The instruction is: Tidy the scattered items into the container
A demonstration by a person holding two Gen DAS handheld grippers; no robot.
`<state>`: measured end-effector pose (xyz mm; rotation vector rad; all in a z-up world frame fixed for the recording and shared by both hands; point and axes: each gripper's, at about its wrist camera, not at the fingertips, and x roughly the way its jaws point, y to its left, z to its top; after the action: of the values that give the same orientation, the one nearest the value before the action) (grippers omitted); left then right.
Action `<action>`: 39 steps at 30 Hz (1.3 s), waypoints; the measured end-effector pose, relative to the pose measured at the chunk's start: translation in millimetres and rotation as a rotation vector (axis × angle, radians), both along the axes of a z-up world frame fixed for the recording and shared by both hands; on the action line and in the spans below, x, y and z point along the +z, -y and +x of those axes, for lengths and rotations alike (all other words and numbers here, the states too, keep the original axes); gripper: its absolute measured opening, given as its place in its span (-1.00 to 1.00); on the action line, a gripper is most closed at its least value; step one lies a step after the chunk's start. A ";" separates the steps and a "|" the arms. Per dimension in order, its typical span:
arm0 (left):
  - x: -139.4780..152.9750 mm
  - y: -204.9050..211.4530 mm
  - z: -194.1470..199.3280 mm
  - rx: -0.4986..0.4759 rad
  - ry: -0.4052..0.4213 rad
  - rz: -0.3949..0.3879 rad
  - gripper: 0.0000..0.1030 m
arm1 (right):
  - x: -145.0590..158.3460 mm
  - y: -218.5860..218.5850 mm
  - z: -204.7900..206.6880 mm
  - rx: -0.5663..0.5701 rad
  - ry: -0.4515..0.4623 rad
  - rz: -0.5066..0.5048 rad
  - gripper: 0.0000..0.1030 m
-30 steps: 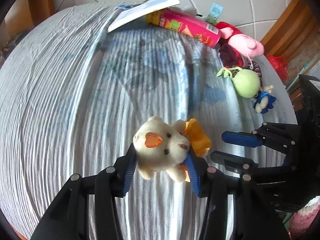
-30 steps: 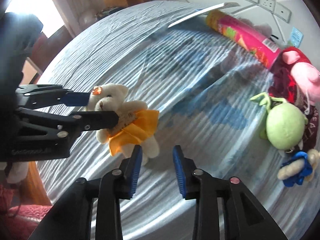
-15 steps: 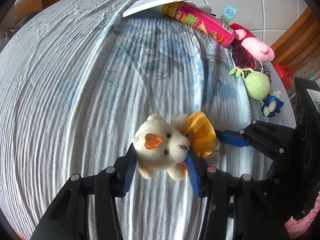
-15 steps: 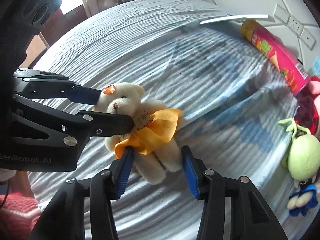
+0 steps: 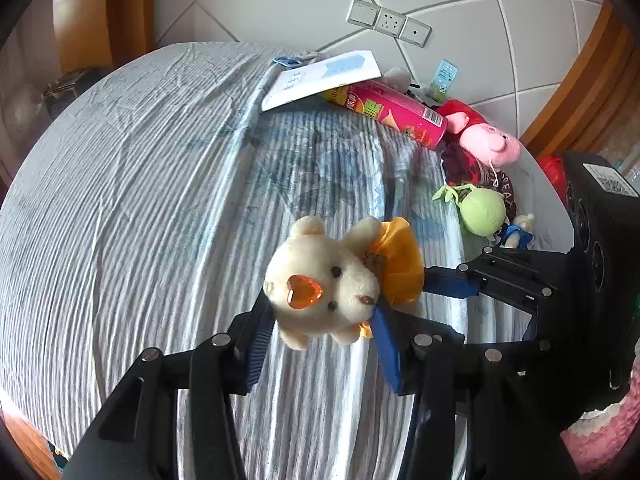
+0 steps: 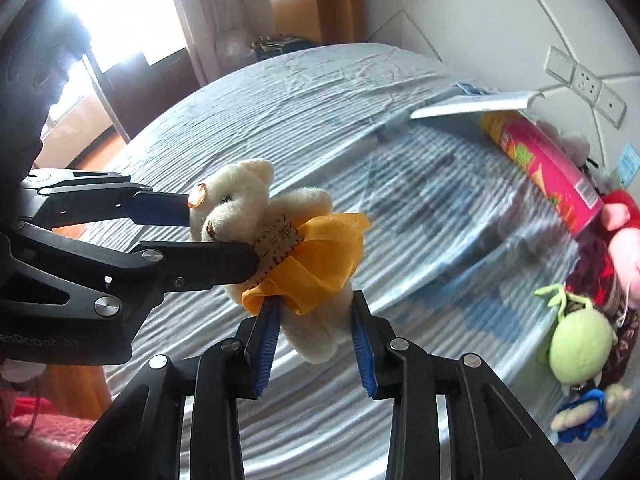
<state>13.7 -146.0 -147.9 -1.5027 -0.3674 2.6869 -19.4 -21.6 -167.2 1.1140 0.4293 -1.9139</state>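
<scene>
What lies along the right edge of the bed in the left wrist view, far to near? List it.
White paper sheet → pink cylindrical snack can → pink plush pig in red → round green plush toy → small blue-dressed doll.

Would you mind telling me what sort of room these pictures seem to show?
Most likely a bedroom: a wide bed under a striped, crinkled grey-blue sheet, a tiled white wall with sockets behind it, and a curtained bright window at one side.
</scene>
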 end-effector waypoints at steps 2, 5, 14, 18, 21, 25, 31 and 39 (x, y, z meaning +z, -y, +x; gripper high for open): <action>3.4 5.6 10.1 0.032 -0.007 -0.006 -0.11 | 4.6 5.4 6.7 0.028 -0.009 -0.009 -0.35; 5.9 14.7 26.3 0.082 -0.013 -0.013 -0.11 | 8.7 15.2 16.4 0.076 -0.016 -0.023 -0.35; 8.6 50.1 85.4 0.262 -0.011 -0.023 -0.11 | 9.7 58.9 49.4 0.254 -0.011 -0.037 -0.35; 7.8 70.8 116.0 0.346 -0.011 -0.022 -0.11 | 11.9 84.3 71.9 0.338 -0.013 -0.038 -0.35; 8.3 87.3 138.8 0.407 -0.014 -0.026 -0.11 | 13.5 105.2 89.3 0.396 -0.012 -0.041 -0.35; 6.3 109.4 169.4 0.485 -0.011 -0.029 -0.11 | 12.0 137.2 115.9 0.473 -0.006 -0.039 -0.35; 1.4 146.4 224.3 0.587 0.001 -0.031 -0.11 | 7.0 188.2 169.9 0.575 0.004 -0.033 -0.35; -7.4 197.5 307.8 0.702 0.008 -0.028 -0.11 | 0.6 256.6 248.6 0.692 0.006 -0.018 -0.35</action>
<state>321.5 -343.5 -155.4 -1.6228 -1.0328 3.1848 229.2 -278.2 -166.5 0.8116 0.6888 -1.2993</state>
